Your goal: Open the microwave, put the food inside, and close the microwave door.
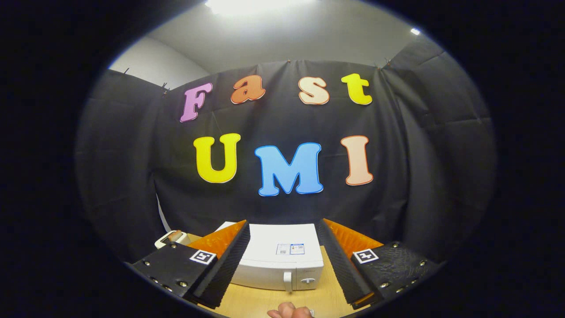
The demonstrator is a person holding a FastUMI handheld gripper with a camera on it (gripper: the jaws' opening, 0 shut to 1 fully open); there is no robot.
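Observation:
A white microwave (282, 258) stands on the wooden table (260, 302), seen from above and in front, framed between my two fingers. Its door is closed, with a handle (288, 281) and a knob (307, 281) on the front right. My gripper (282, 232) hovers open above and before it, holding nothing. To the left of the microwave, beyond the left finger, a small white dish (170, 239) carries a brownish piece of food (175, 235).
A person's hand (289, 312) rests on the table just in front of the microwave. The black cloth wall of the booth hangs close behind the microwave and wraps round both sides.

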